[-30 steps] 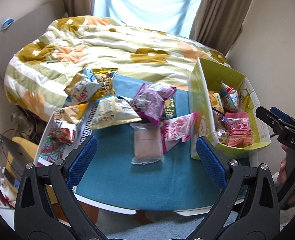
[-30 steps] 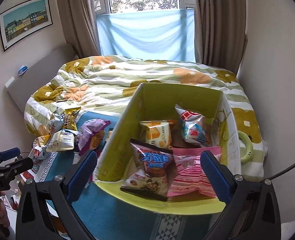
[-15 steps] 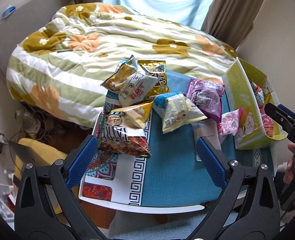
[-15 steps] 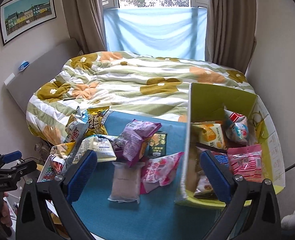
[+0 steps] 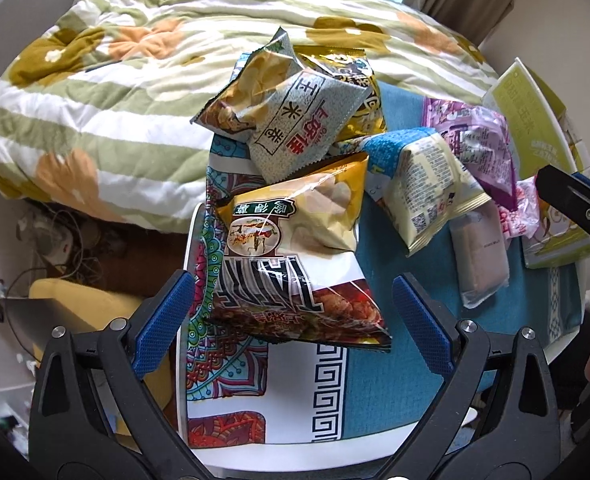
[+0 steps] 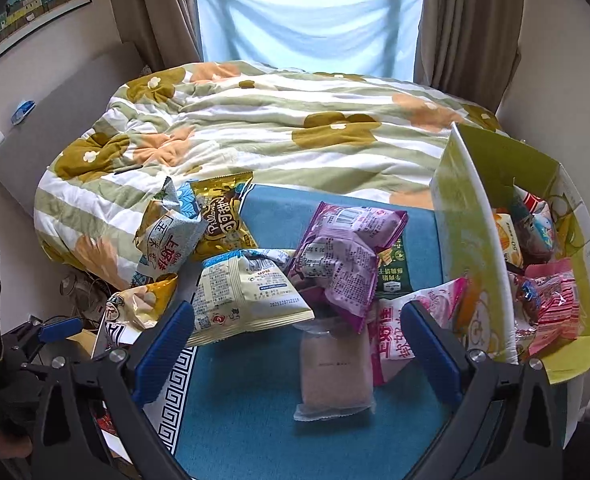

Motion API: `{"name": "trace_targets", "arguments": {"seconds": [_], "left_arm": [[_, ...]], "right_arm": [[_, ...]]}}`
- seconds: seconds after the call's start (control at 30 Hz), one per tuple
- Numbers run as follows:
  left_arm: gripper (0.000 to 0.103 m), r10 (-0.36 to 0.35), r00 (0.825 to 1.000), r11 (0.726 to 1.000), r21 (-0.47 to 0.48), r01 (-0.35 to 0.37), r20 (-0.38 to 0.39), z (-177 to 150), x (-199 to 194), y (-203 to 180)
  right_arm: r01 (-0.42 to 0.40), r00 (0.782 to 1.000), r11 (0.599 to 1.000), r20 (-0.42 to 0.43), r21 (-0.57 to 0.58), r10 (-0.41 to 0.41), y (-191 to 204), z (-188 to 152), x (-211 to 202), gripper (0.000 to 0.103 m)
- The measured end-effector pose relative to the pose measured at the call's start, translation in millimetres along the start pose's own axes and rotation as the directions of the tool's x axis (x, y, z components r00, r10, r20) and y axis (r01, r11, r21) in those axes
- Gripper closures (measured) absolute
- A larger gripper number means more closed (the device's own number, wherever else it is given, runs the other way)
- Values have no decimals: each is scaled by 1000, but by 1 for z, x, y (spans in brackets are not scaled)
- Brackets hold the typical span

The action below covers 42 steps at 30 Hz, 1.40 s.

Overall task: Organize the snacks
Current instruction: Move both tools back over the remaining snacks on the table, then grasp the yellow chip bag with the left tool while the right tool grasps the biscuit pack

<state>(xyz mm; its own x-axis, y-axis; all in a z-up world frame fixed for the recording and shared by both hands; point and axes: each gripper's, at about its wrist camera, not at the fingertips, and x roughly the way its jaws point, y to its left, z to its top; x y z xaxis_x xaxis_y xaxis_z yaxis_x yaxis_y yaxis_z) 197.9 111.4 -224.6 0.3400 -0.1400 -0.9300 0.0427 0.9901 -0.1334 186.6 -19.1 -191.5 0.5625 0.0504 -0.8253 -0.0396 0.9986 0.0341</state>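
**Snack sorting: reach for the next packet, both tongs empty**

While the yellow-green box [image 6: 467, 240] at the right of the table already holds several packets, the loose pile is not yet sorted, so the step in hand looks like the approach to a new pick.

- Left gripper [image 5: 291, 320]: blue pads wide apart, nothing between them. It hangs above the yellow-and-red chip bag [image 5: 295, 264], which lies at the left end of the table with its lower edge over the patterned border of the cloth.
- Right gripper [image 6: 295, 344]: pads likewise spread and empty, poised over the clear pinkish packet [image 6: 335, 368] flat on the blue cloth [image 6: 255, 400].
- Next move, as a judgement: lower one gripper so the pads straddle a bag's edge or crimped seam, close gently, lift, carry to the box. The puffed bags are air-filled and slick; a squeeze on the belly may slip or crush the contents.

Stock still outside the box:
- grey-blue bag [image 5: 291, 116], resting on a gold bag [image 5: 359, 92] and overlapping the chip bag;
- cream bag with blue top [image 5: 423, 192], beside the chip bag;
- purple bag [image 6: 347, 256], leaning over the pinkish packet;
- pink-and-white packet [image 6: 407, 328], touching the box wall;
- small dark green packet [image 6: 393, 272], partly hidden behind the purple bag.

Behind the table: a bed with a flowered quilt [image 6: 255, 128].
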Motion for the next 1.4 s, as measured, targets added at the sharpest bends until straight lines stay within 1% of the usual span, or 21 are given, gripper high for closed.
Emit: {"name": "trace_targets", "arguments": {"seconds": [0.1,0.2,0.33,0.37,0.4,0.47,0.53,0.6,0.83,0.9,1.0,1.07,1.17,1.33,1.4], "left_arm": [[5,58,998,998,9,-58,-2,0,12,-4],[5,105,994,994,18,-105,-4,2,22,-9],[5,141,990,989,39,-140,-20,6,36,-12],[8,152,988,988,43,-151,-24,6,38,-14],[14,155,988,987,44,-154,-29,7,40,-14],[20,151,988,988,45,-150,-37,7,44,-16],[21,170,985,984,61,-168,-31,6,44,-19],[24,177,984,982,69,-175,-29,6,44,-21],[34,162,986,985,67,-160,-33,5,41,-22],[37,149,988,987,58,-147,-38,4,39,-22],[40,110,992,994,31,-108,-57,5,38,-17],[41,82,994,997,2,-82,-66,5,37,-11],[41,67,995,998,-16,-69,-70,6,36,-4],[41,64,995,998,-18,-65,-74,4,36,-3],[41,64,995,998,-16,-65,-75,4,35,-3]], "right_arm": [[-2,1000,999,-19,-38,1,6,2,16,0],[-36,999,997,-31,-63,34,10,7,31,0],[-64,997,993,-48,-94,60,16,14,49,0],[-74,996,992,-54,-98,69,17,15,54,0],[-85,995,991,-61,-102,79,18,16,58,0],[-99,993,989,-76,-111,91,20,18,67,0],[-108,991,987,-93,-122,97,21,19,76,0],[-115,989,985,-105,-131,102,23,21,83,0],[-129,986,979,-124,-161,109,32,21,96,0],[-131,985,976,-132,-173,109,34,21,101,0],[-128,984,973,-144,-191,101,38,21,108,0],[-123,983,971,-158,-207,91,42,22,112,0],[-135,979,967,-182,-218,96,44,22,117,1],[-132,974,965,-208,-225,85,46,22,126,1],[-142,970,966,-227,-217,91,46,20,131,5]]}}
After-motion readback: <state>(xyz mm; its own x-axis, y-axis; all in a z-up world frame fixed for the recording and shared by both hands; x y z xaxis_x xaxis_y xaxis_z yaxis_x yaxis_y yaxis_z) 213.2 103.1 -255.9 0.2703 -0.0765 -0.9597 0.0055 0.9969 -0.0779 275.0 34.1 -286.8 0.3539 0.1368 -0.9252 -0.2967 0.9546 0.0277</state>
